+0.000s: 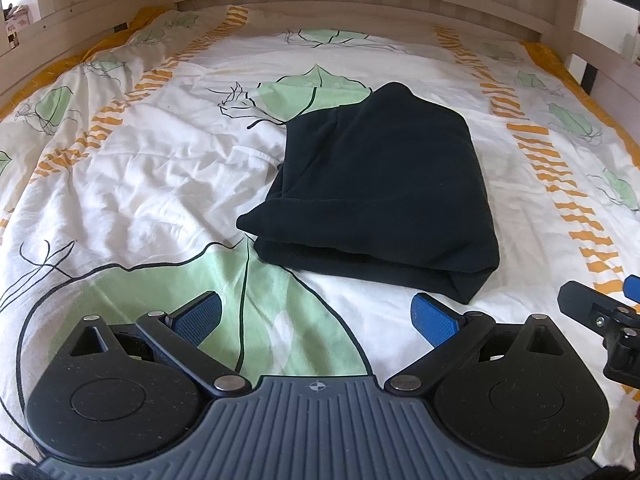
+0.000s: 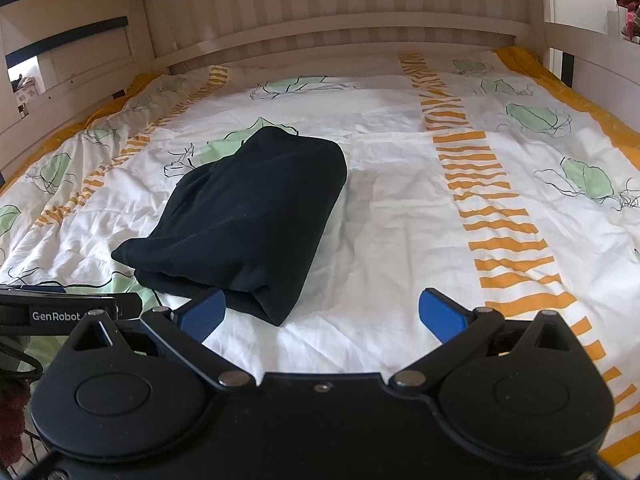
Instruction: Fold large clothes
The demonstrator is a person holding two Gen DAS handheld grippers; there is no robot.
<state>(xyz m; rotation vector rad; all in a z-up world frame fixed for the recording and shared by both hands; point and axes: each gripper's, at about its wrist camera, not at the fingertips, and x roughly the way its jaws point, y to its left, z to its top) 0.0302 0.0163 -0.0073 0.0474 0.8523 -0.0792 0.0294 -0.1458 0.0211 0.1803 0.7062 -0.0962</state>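
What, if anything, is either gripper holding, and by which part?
Nothing. The left gripper and right gripper are open and empty; the folded garment lies free on the bed.

I am looking into a home bedroom: a bed with a leaf-printed duvet (image 2: pixel 400 184) (rumpled) inside a pale wooden bed frame (image 2: pixel 320 36).
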